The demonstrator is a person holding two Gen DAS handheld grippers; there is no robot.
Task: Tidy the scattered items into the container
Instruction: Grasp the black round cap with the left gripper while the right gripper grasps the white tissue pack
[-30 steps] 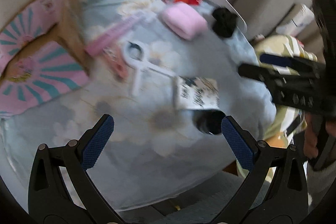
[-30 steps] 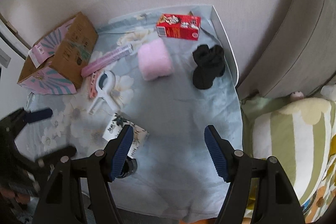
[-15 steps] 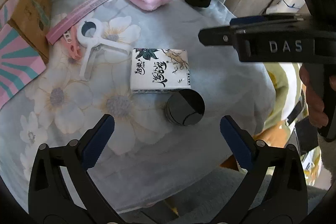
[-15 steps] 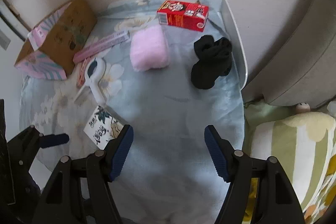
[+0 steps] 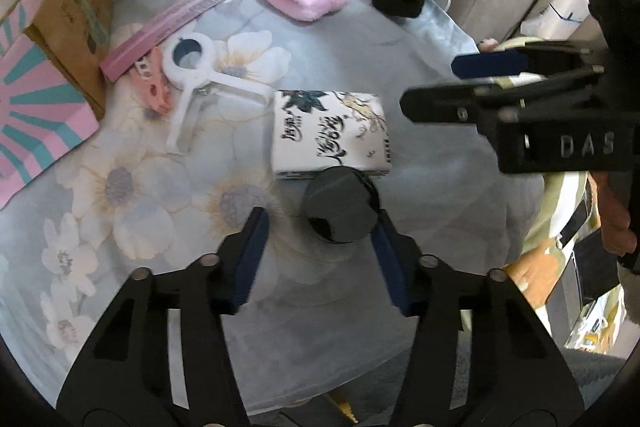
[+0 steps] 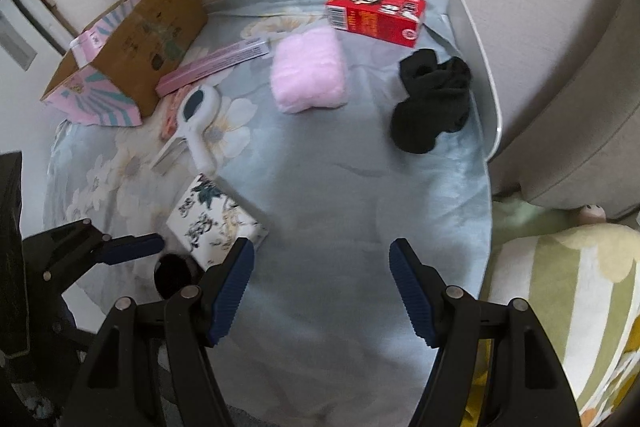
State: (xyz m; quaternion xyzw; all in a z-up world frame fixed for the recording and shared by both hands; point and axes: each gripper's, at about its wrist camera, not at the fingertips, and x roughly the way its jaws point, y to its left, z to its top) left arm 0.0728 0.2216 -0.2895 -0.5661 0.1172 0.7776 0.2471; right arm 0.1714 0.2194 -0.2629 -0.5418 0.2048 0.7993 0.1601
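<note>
Straddling the round black glossy jar [image 5: 339,207], my left gripper [image 5: 320,247] has its jaws spread, right pad touching it and left pad apart. My right gripper [image 6: 322,287] hangs wide open, empty. The pink-and-brown cardboard box [image 6: 132,55] sits far left on the floral cloth [image 6: 320,163].

- The black round container [image 5: 340,209] is partly covered in the right wrist view by that gripper's near finger, at about 8 o'clock; only a dark patch shows.
- It overlaps the near edge of the tissue pack [image 5: 330,131] in the left wrist view.
- The cardboard box [image 5: 52,67] runs off the left wrist picture at 9 o'clock; its inside is unseen.
- The pink clip [image 6: 171,115] lies mostly behind the white clip [image 6: 198,119] in the right wrist view.
- The right gripper [image 5: 486,63] hides the striped cushion [image 6: 560,291] at 3 o'clock.
- Print on the red carton [image 6: 376,15] is too small to read.
</note>
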